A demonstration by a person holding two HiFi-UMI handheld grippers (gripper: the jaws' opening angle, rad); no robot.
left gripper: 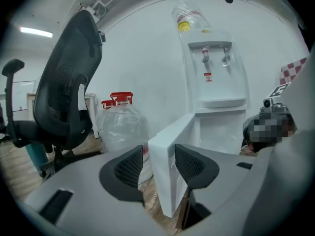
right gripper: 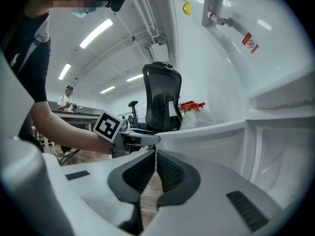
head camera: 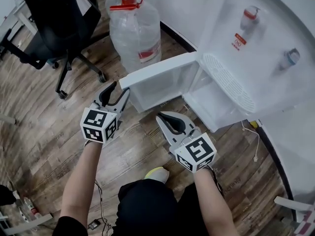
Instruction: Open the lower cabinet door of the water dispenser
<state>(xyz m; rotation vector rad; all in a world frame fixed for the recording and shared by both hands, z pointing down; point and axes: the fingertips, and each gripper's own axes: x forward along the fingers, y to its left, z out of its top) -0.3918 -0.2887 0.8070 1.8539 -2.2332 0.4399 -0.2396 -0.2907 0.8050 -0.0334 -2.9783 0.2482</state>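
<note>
The white water dispenser [head camera: 256, 28] has its lower cabinet door [head camera: 162, 73] swung wide to the left, baring the empty white compartment [head camera: 211, 102]. My left gripper [head camera: 117, 90] is at the door's free edge. In the left gripper view that edge [left gripper: 165, 176] stands between the two pads of the left gripper [left gripper: 158, 163], with a thin gap on each side, so the jaws are open. My right gripper [head camera: 165, 117] hangs in front of the open compartment. The right gripper [right gripper: 155, 168] has its pads together and holds nothing. The right gripper view also shows the door [right gripper: 206, 132].
A large clear water bottle [head camera: 135, 28] with a red cap stands on the wooden floor left of the dispenser, just behind the open door. A black office chair [head camera: 54, 14] is further left. A white cable [head camera: 256, 141] lies by the dispenser's base. The person's shoe [head camera: 156, 173] is below the grippers.
</note>
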